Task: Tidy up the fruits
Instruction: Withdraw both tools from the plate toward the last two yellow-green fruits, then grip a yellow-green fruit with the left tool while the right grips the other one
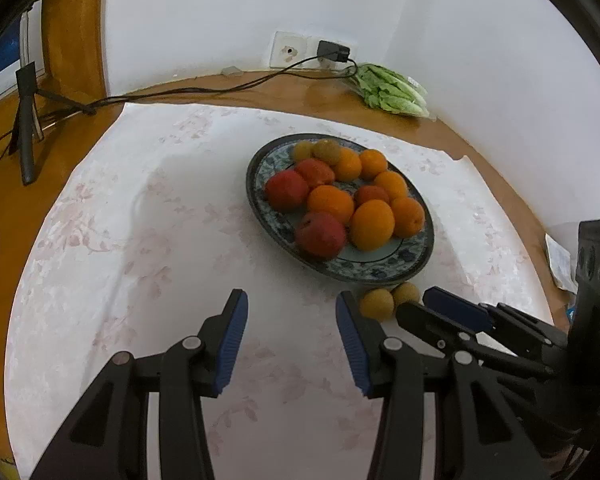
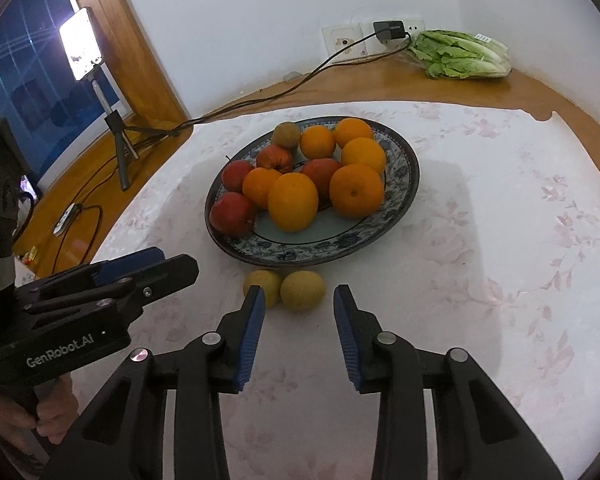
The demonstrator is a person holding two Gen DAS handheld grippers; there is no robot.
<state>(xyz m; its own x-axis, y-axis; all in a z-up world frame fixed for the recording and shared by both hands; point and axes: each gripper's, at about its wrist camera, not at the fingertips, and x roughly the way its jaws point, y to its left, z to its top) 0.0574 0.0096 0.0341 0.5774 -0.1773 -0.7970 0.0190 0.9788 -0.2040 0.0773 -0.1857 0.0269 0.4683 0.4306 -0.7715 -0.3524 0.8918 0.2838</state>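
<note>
A blue patterned plate on the white floral cloth holds several oranges, red apples and small yellow-brown fruits. Two small yellow fruits lie on the cloth just in front of the plate. My right gripper is open and empty, its fingertips on either side of them, just short of touching. My left gripper is open and empty over bare cloth, left of those fruits. The right gripper shows at the right of the left wrist view.
A bag of lettuce lies at the back right by the wall. A cable runs from a wall socket to a phone on a small tripod at the left. The wooden tabletop borders the cloth.
</note>
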